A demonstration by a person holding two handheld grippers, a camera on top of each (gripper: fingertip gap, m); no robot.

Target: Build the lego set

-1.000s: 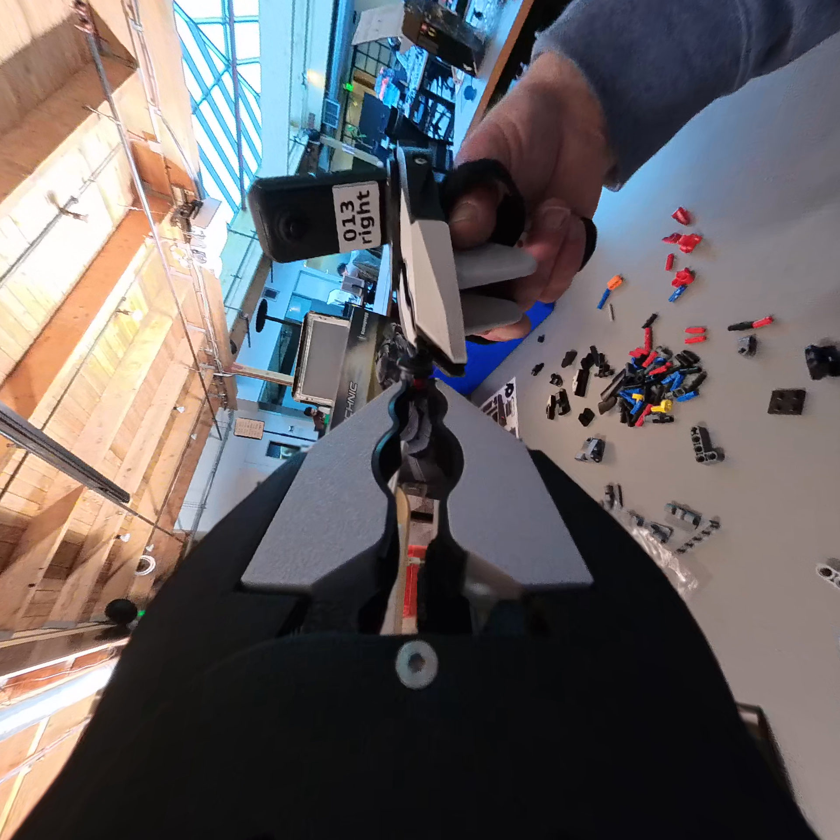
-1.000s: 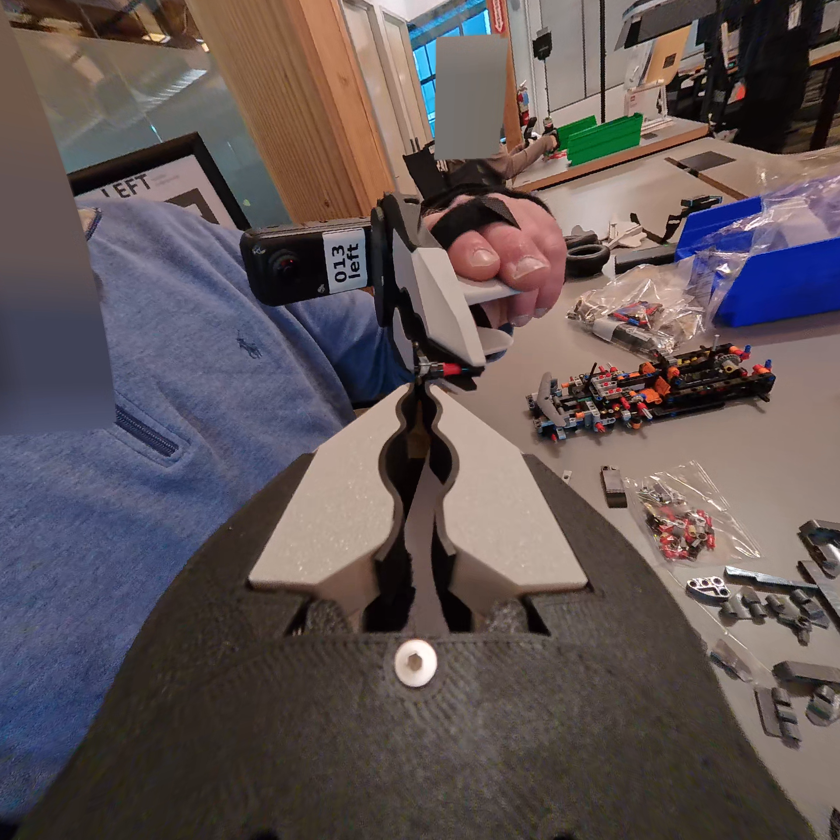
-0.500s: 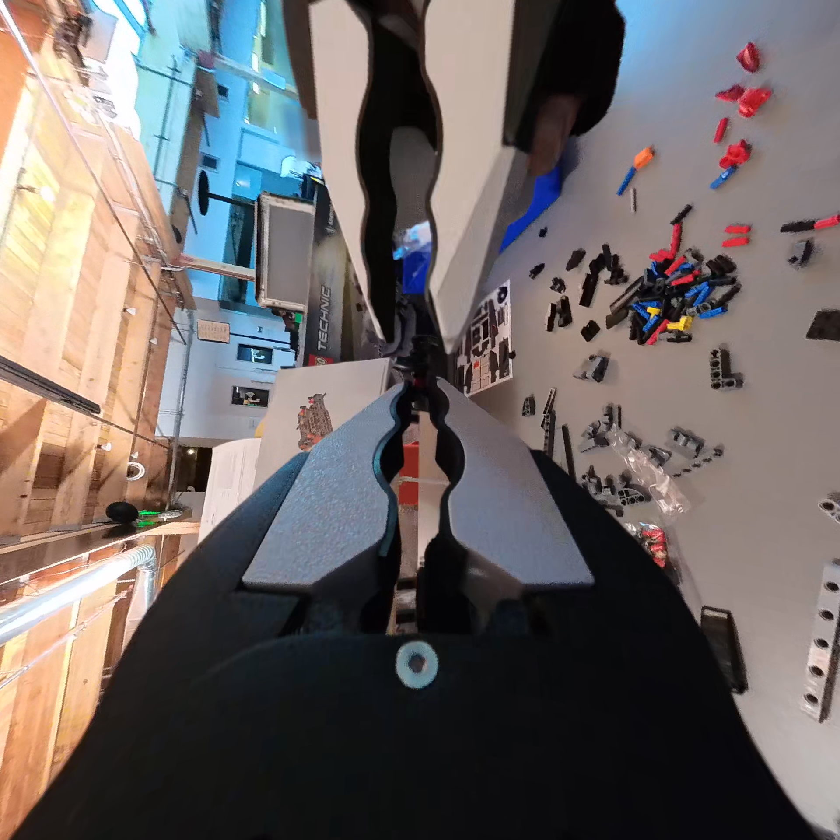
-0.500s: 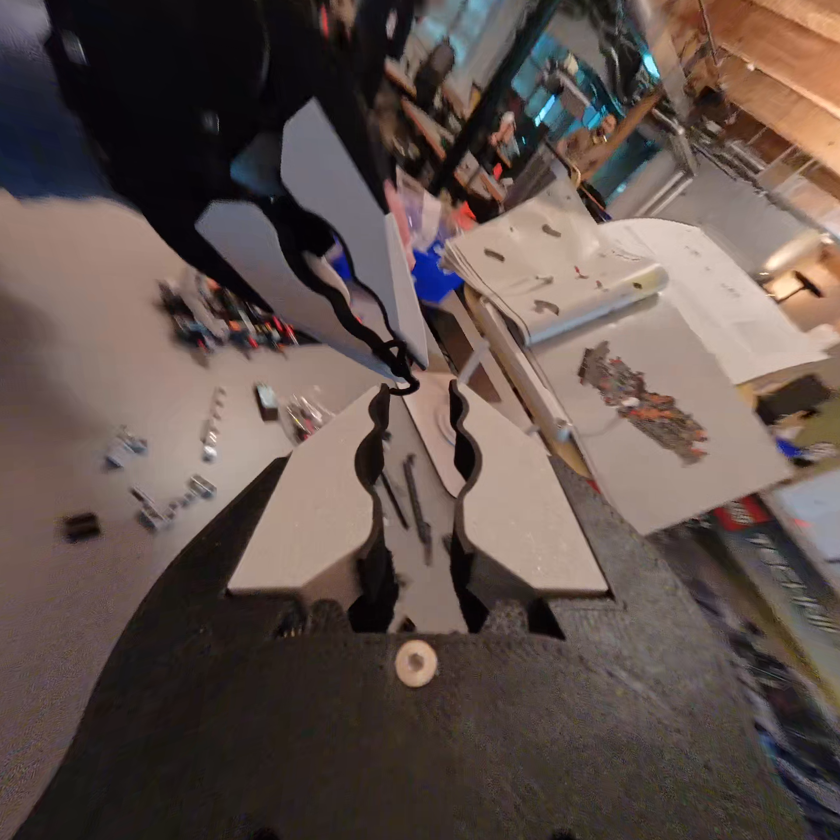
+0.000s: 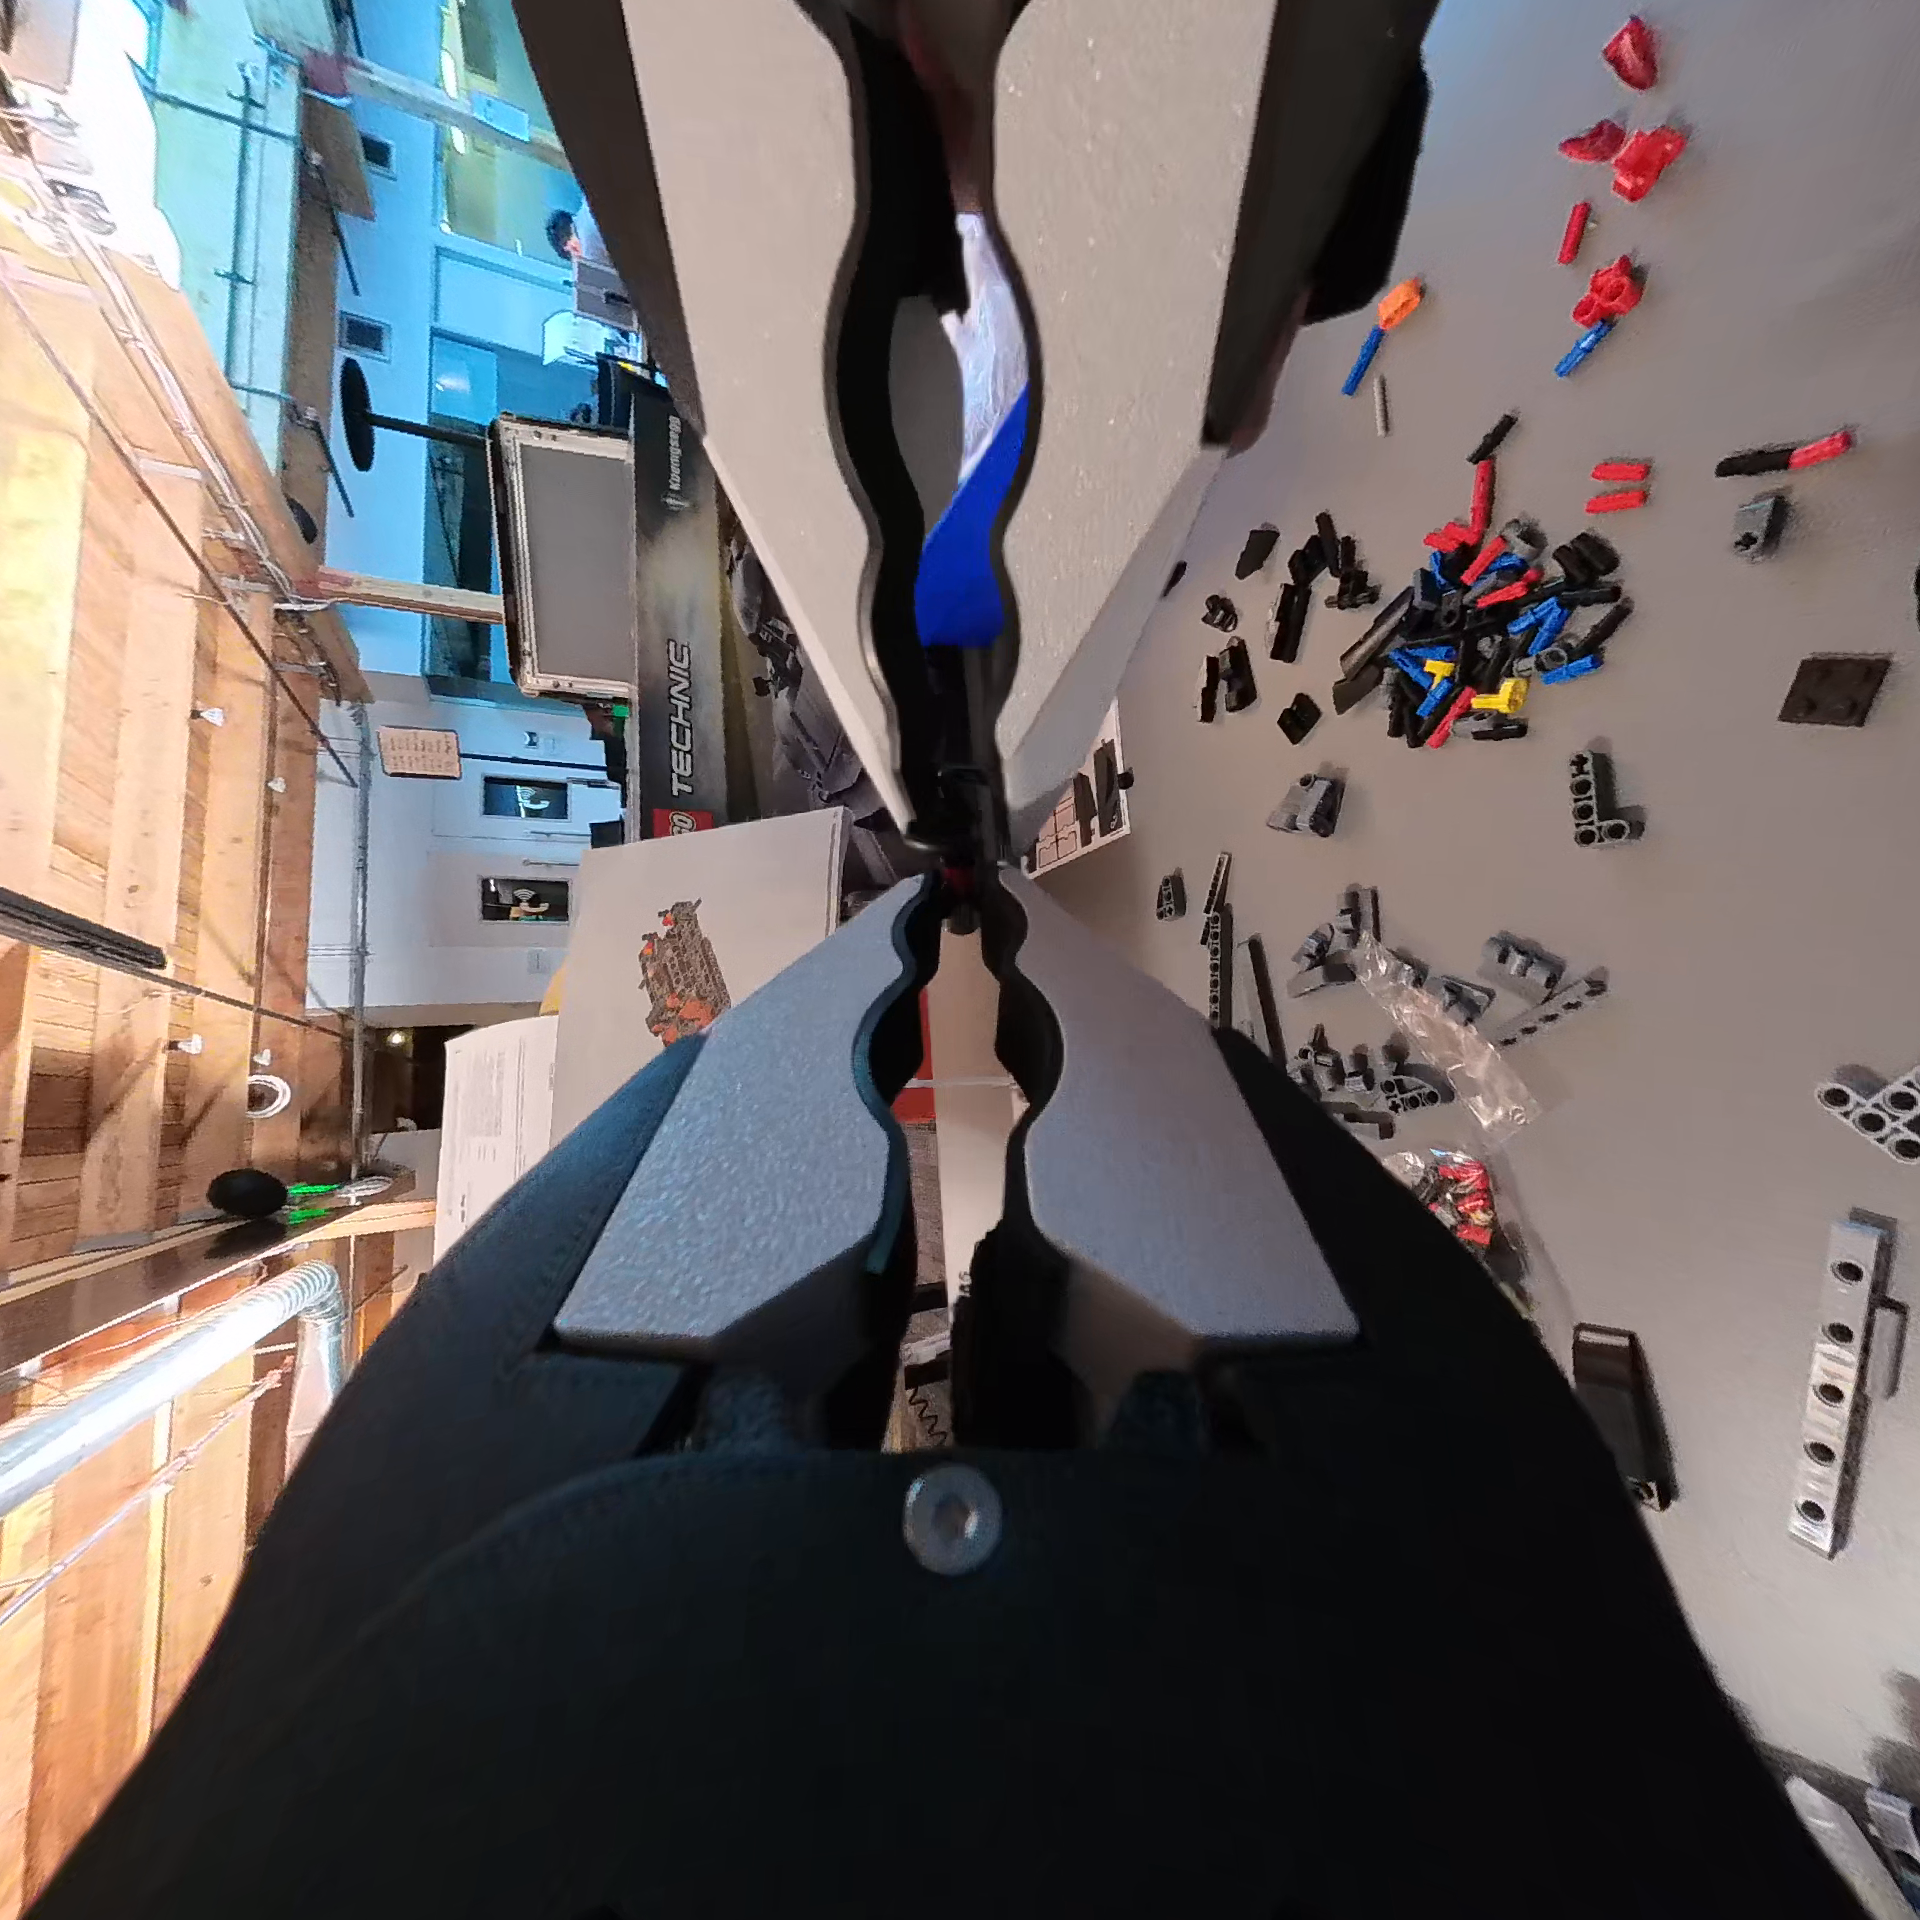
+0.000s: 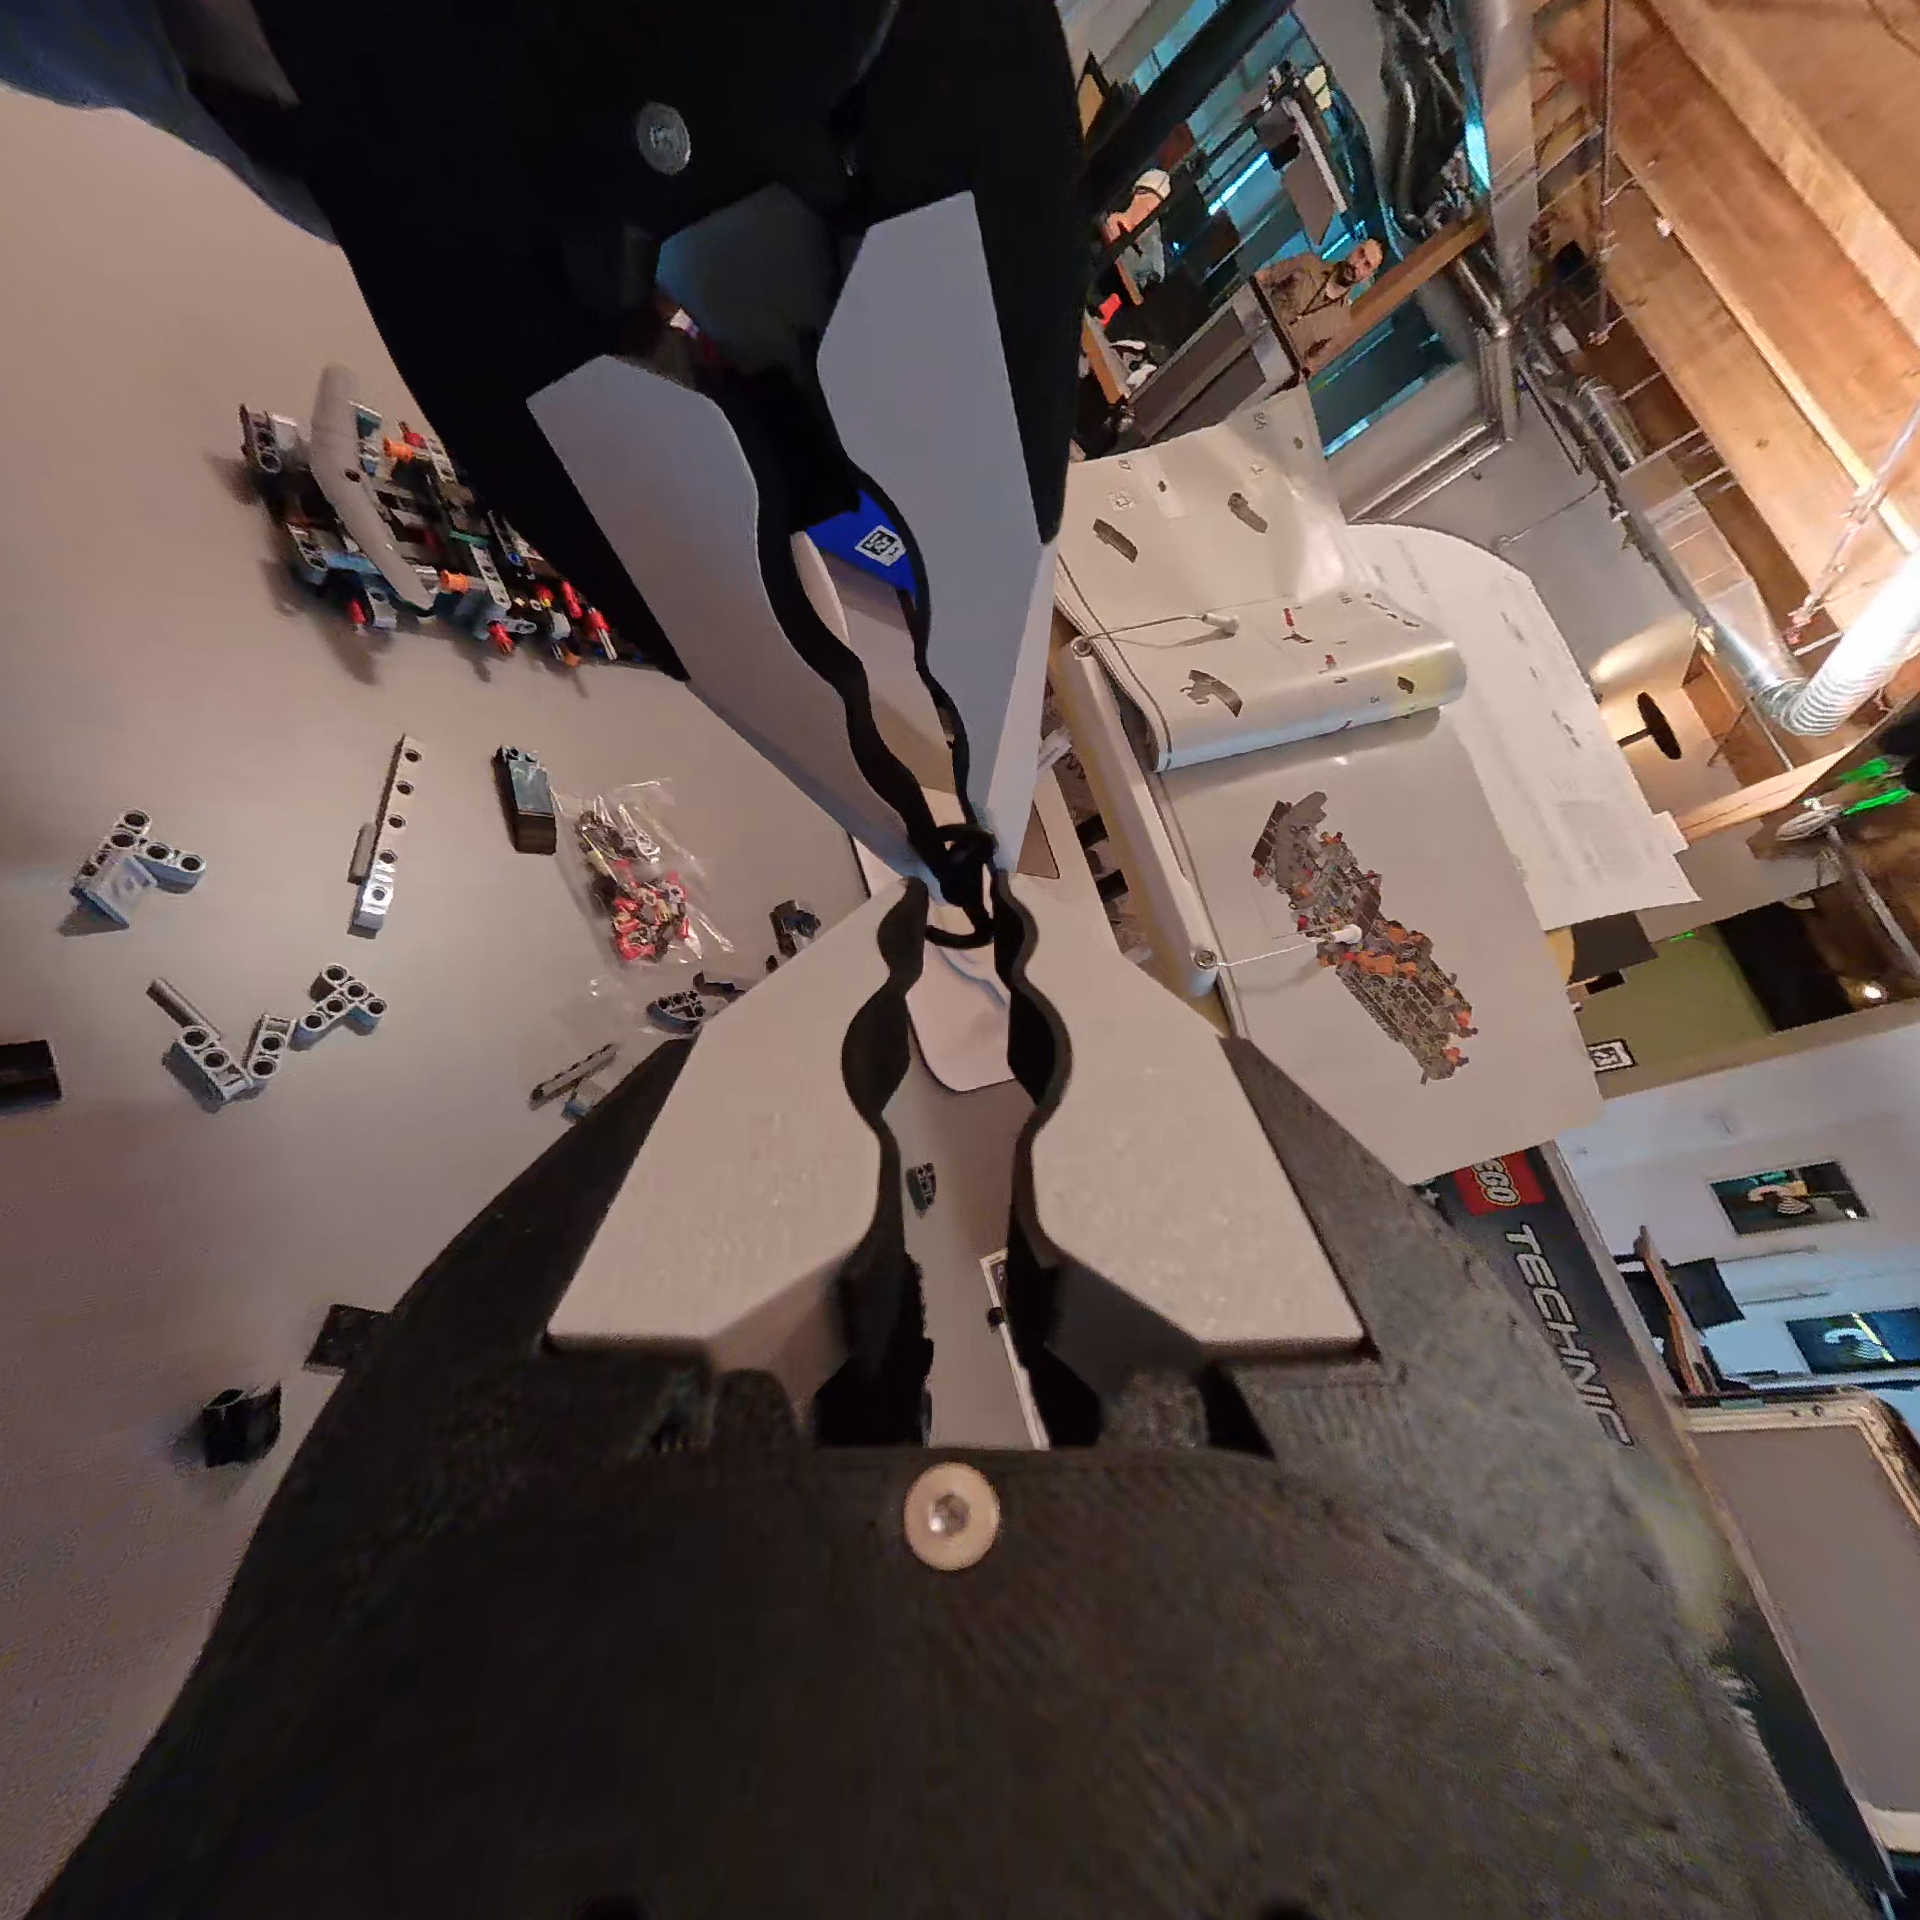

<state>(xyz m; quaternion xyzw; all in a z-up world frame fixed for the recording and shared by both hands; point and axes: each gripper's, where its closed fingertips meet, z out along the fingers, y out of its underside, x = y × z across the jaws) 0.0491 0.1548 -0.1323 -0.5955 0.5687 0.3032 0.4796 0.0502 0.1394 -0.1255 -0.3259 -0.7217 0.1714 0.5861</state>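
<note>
The two grippers meet tip to tip above the counter (image 5: 1714, 935), and what they pinch is hard to make out: a small black piece (image 5: 958, 821) with a bit of red at the tips. The left gripper (image 5: 961, 902) has its fingers nearly closed on this piece, and the right gripper (image 6: 961, 902) grips it also from the opposite side, its tips almost together. The half-built model (image 6: 416, 540) lies on the counter, partly hidden behind the left gripper; loose parts (image 5: 1475, 634) lie scattered
</note>
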